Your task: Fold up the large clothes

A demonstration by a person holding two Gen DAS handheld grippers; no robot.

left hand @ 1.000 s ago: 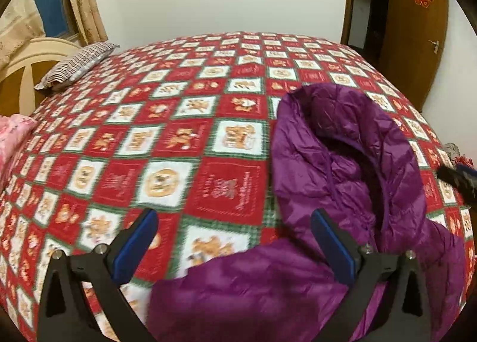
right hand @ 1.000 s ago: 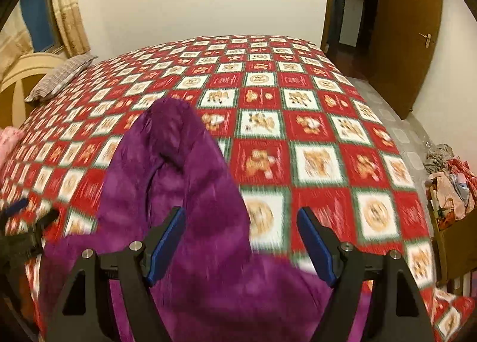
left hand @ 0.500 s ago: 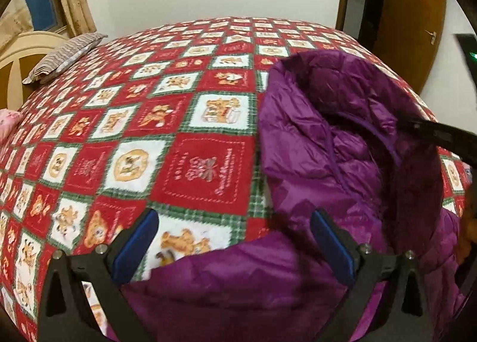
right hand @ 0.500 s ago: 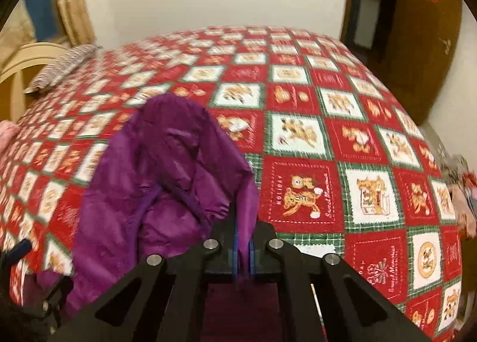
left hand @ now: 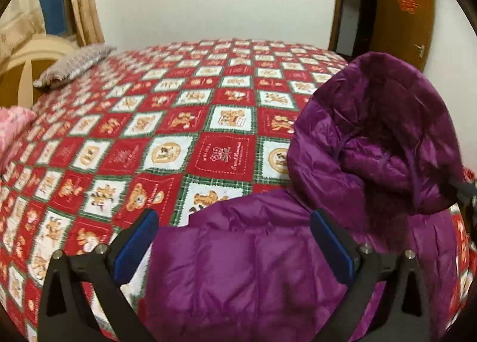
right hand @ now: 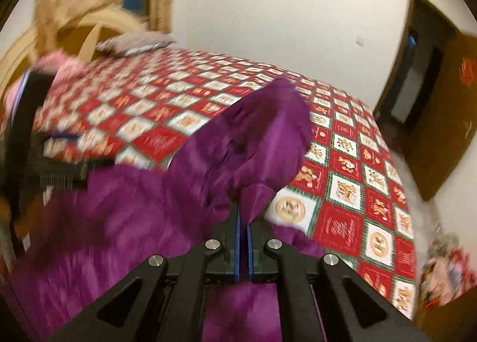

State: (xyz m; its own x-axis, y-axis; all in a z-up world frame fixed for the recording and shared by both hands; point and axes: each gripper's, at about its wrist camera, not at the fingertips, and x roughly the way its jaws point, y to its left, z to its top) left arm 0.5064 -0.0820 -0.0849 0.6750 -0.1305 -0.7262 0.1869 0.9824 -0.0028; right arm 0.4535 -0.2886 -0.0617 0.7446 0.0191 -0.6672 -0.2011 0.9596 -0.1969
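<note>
A purple quilted hooded jacket [left hand: 268, 267] lies on the red patchwork bedspread [left hand: 179, 139]. Its hood [left hand: 381, 133] stands raised at the right. My left gripper [left hand: 235, 240] is open, its blue pads either side of the jacket's shoulder panel, just above it. My right gripper [right hand: 244, 217] is shut on the jacket's fabric at the base of the hood [right hand: 262, 139] and lifts it. The left gripper shows blurred at the left of the right wrist view [right hand: 59, 160]. The right gripper's tip shows at the right edge of the left wrist view [left hand: 466, 190].
A striped pillow [left hand: 74, 65] and a curved headboard [left hand: 32, 56] are at the far left. Pink bedding [left hand: 12, 127] lies at the left edge. A brown door [left hand: 402, 14] is at the back right. A pile of clothes [right hand: 447, 267] sits beside the bed.
My right gripper closed on the jacket near the hood and pulled it up and leftward. The left gripper stayed open and drew back along the shoulder.
</note>
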